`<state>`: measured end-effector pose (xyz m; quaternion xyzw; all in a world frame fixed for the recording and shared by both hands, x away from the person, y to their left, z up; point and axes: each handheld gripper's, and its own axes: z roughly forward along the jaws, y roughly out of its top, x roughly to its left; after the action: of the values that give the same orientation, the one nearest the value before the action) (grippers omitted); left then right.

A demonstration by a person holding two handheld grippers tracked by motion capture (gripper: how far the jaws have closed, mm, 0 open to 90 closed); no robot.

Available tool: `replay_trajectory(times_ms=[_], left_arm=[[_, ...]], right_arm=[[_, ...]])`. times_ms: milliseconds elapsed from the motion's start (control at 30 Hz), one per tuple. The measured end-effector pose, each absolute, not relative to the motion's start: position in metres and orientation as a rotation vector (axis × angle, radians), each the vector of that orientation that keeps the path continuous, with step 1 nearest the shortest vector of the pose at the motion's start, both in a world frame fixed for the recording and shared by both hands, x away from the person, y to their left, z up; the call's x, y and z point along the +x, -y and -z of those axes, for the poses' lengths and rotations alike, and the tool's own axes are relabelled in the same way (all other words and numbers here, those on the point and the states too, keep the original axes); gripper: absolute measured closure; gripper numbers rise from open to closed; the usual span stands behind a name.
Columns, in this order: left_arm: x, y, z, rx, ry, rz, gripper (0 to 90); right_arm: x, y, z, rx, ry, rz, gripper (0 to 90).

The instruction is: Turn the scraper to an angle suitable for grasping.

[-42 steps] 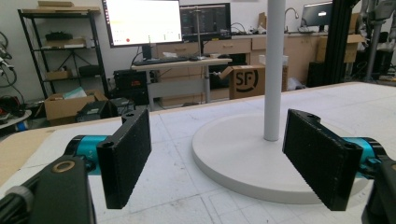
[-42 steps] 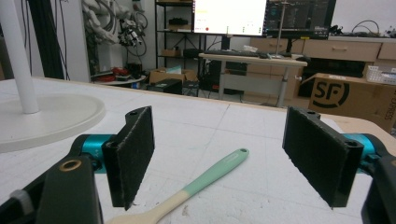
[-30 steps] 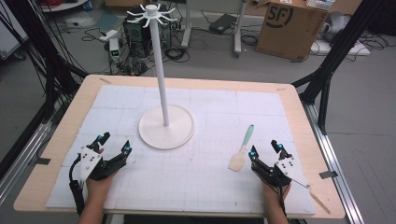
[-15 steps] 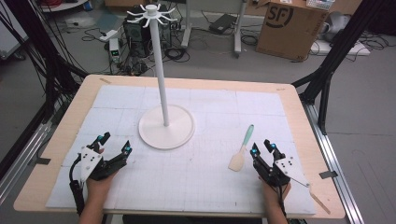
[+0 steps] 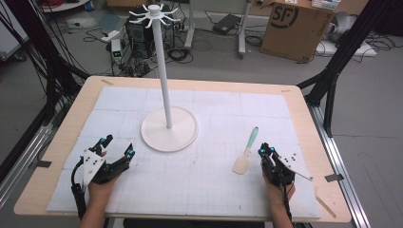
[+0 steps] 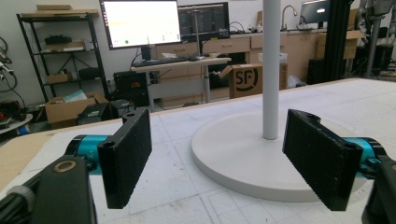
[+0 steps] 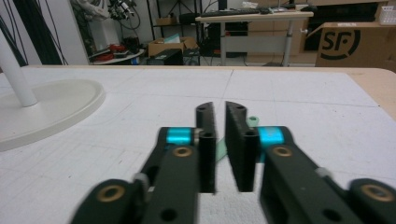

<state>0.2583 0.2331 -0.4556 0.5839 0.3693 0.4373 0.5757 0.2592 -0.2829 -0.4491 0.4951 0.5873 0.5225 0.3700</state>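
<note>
With my right gripper (image 5: pixel 266 153) just closed down to a narrow slit on nothing and the left gripper (image 5: pixel 116 147) spread wide, the spatula (image 5: pixel 246 152) lies flat on the mat just beside the right jaws. It looks light; I judge the blade soft and bendy, so I'd take the stiffer teal handle (image 5: pixel 253 136). The stand (image 5: pixel 168 128) is well apart.

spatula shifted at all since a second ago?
No. The spatula lies in the same spot right of the white stand base. Beside it, the right gripper has just been closing, nothing between its jaws.
</note>
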Motion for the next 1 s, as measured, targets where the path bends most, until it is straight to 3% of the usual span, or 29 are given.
replay_trajectory(times_ms=[533, 1000], left_arm=[[0.258, -0.232, 0.456, 1.37, -0.861, -1.028, 24.6], [0.259, -0.233, 0.455, 1.374, -0.866, -1.025, 25.0]], right_arm=[[0.281, 0.288, 0.445, 1.334, -1.75, -1.27, 90.0], [0.292, 0.25, 0.447, 1.216, -2.032, -1.15, 90.0]])
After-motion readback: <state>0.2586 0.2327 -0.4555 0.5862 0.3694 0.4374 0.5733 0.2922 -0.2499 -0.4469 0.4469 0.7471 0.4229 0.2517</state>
